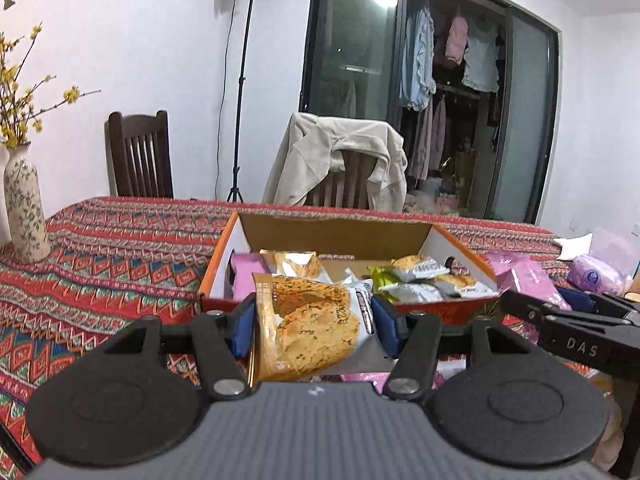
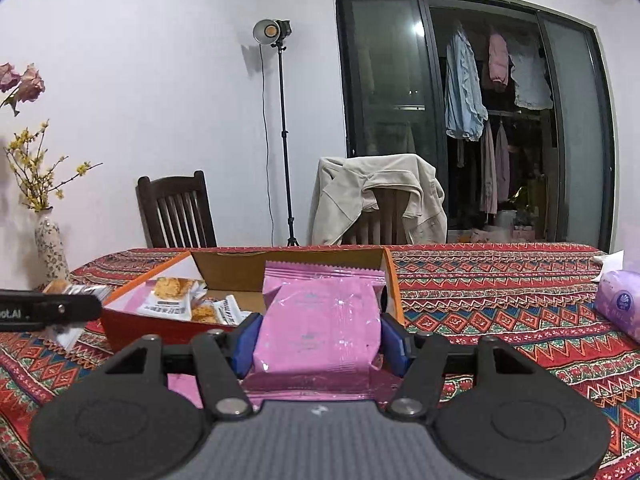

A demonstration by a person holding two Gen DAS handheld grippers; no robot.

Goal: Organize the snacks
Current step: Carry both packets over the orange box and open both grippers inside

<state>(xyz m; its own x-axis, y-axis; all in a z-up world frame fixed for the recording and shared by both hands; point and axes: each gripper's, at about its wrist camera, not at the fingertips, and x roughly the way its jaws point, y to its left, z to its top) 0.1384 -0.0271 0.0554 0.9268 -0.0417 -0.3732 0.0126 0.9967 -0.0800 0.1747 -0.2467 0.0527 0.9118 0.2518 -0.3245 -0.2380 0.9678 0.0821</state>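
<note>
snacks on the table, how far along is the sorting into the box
Partly done. The orange box already holds several packets, pink at one end and cookie packs at the other. In hand: the left gripper clamps a cookie packet, and the right gripper clamps a pink packet, both short of the box. Left: at least one pink packet on the cloth beside the box.

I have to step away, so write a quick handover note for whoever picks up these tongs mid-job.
Left tongs: shut on a cookie packet, held just short of the orange box.
Right tongs: shut on a pink packet, also near the box.
Done: several cookie packets and one pink one already lie in the box.
Left: drop both held packets in, then collect the pink packets on the cloth beside the box.
</note>
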